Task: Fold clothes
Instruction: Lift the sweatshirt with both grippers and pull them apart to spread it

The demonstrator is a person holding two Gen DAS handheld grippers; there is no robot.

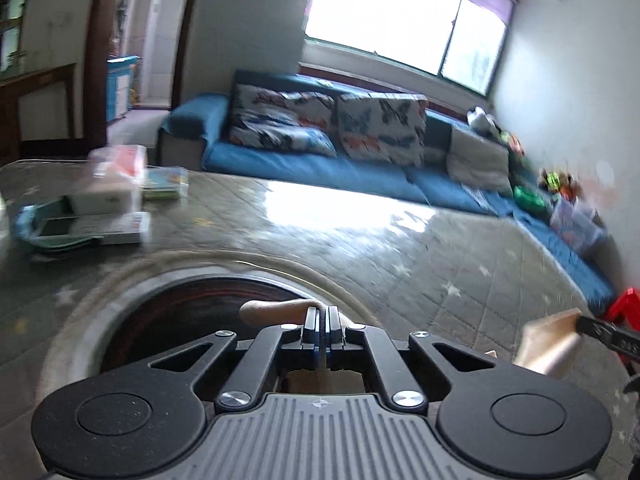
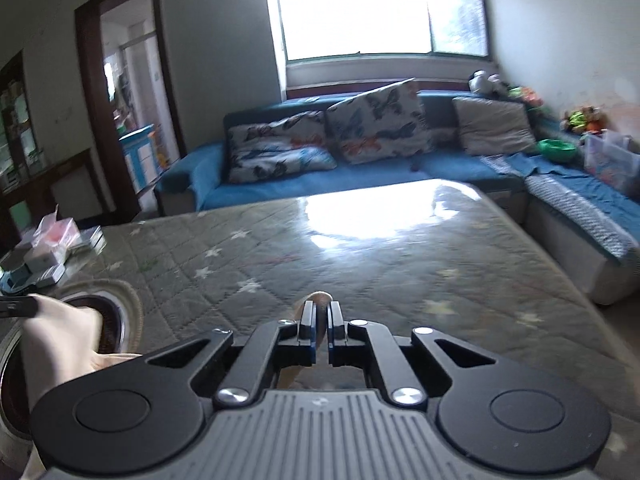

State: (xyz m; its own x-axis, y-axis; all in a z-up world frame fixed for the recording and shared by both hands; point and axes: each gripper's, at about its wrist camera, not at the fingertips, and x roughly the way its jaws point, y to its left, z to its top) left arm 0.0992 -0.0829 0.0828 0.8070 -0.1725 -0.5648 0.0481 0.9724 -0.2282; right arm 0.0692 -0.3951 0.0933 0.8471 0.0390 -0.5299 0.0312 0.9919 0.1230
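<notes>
- In the left wrist view, lower centre, we see our left gripper [image 1: 322, 314] with its jaws pressed together on a fold of beige garment [image 1: 276, 312]; the cloth bulges out to the left of the fingertips.
- At the right edge of that view, the same beige cloth hangs from the black tip of our right gripper [image 1: 600, 330].
- In the right wrist view, lower centre, our right gripper [image 2: 321, 312] is likewise closed on the beige cloth, a small lump of it poking up above the fingertips.
- At the lower left of that view, the cloth stretches as a wide panel from the left gripper's tip [image 2: 18, 306] down toward the bottom edge.
- Under the cloth lies a grey quilted table cover [image 2: 360, 280] with pale stars, and a dark round opening [image 1: 168, 320] sits at its near left.
- Boxes and packets [image 1: 104, 200] are piled at the left of the table.
- Behind, a blue sofa [image 2: 280, 176] carries butterfly-print cushions [image 2: 372, 124] below a bright window [image 2: 360, 8].
</notes>
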